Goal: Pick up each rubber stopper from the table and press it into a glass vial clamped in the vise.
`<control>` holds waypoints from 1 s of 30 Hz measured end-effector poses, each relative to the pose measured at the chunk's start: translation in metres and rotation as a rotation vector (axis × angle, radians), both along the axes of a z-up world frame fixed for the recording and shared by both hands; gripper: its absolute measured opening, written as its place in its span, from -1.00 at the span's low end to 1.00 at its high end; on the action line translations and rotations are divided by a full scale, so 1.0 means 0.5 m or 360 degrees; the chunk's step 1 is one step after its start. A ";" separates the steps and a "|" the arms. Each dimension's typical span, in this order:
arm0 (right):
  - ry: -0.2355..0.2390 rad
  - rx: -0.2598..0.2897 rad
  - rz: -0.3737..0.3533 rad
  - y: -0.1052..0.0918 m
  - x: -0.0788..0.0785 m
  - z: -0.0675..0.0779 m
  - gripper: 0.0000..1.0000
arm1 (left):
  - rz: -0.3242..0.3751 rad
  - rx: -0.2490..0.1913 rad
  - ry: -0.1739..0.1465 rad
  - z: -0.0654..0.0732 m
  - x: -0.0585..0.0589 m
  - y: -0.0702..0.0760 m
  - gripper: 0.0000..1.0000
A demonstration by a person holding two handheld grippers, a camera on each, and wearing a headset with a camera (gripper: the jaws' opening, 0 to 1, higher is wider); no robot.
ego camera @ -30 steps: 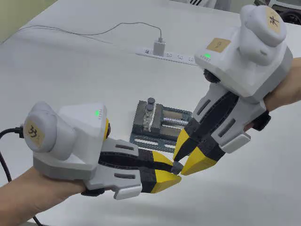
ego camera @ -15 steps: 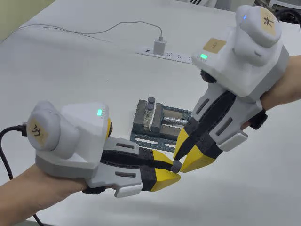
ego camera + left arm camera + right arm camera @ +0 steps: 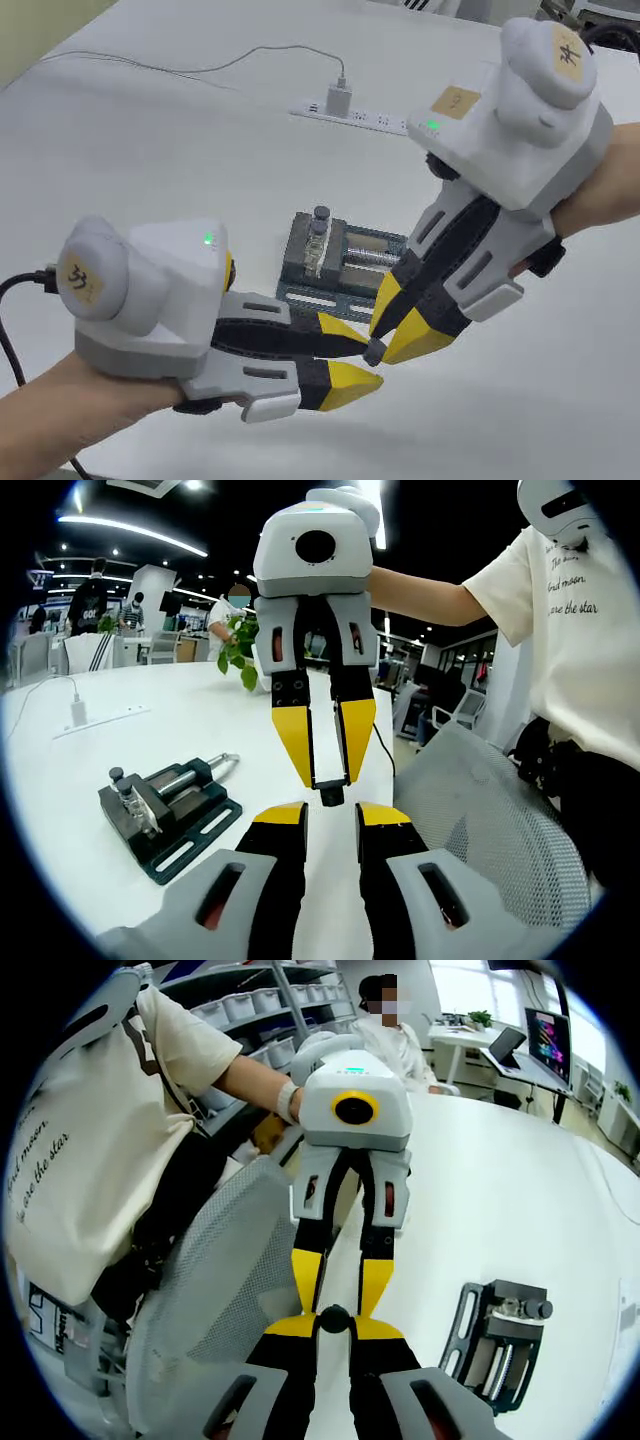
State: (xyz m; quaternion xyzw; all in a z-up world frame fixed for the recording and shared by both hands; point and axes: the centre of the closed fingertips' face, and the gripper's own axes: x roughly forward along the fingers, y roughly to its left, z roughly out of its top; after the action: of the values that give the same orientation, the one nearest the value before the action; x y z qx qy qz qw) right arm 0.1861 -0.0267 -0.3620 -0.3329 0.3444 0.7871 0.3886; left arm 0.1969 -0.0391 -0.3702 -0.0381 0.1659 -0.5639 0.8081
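Head view had the right gripper (image 3: 379, 348) angled down from the upper right of the frame, its jaws pinched narrow on a small dark stopper (image 3: 375, 353) held clear above the counter (image 3: 150, 160). The left gripper (image 3: 373, 362) lay at the lower left, pointing toward it, its jaws standing apart on either side of the stopper and gripping nothing. Whether a tip brushed the stopper was too close to tell. Just behind them, at the middle of the frame, sat the vise (image 3: 300, 265) with a glass vial (image 3: 318, 248) upright in its clamp. A dark top showed there, so the vial looked perhaps already plugged. Whether another open vial stood beside it was too small to tell.

The step in hand looked like a pass between the grippers, with the stopper in the right one's grip. The next move would call for carrying it over the vise, lining it up squarely with an open vial mouth, and pressing straight down gently, since glass could crack or tip.

The counter was plain white and matte, with a power strip (image 3: 350, 115) and a thin cable (image 3: 200, 72) near the top of the frame. Left gripper view showed a large office behind, with ceiling lights, a plant (image 3: 238, 650) and a mesh chair (image 3: 490, 820) at the lower right.
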 end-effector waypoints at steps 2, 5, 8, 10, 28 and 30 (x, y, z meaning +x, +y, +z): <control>-0.0020 0.0002 -0.0006 0.000 0.004 -0.002 -0.87 | 0.0020 0.0016 0.0003 -0.005 0.004 0.003 -0.50; -0.0041 -0.0013 -0.0013 -0.003 0.011 -0.009 -0.87 | 0.0065 0.0050 0.0021 -0.019 0.011 0.011 -0.26; -0.0040 -0.0034 -0.0018 -0.009 0.012 -0.014 -0.87 | 0.0108 0.0069 0.0029 -0.028 0.017 0.018 -0.01; -0.0048 -0.0038 -0.0019 -0.011 0.013 -0.018 -0.87 | 0.0137 0.0085 0.0019 -0.035 0.021 0.023 0.15; -0.0115 -0.0131 -0.0079 -0.037 0.036 -0.052 -0.87 | 0.0395 0.0219 0.0025 -0.080 0.051 0.092 0.98; -0.0144 -0.0145 -0.0075 -0.039 0.044 -0.058 -0.87 | 0.0408 0.0218 0.0017 -0.079 0.051 0.098 0.98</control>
State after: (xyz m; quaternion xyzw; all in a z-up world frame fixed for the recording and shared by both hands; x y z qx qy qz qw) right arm 0.2079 -0.0464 -0.3908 -0.3772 0.3698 0.7453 0.4067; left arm 0.2225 0.0099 -0.4095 -0.0066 0.2021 -0.4433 0.8733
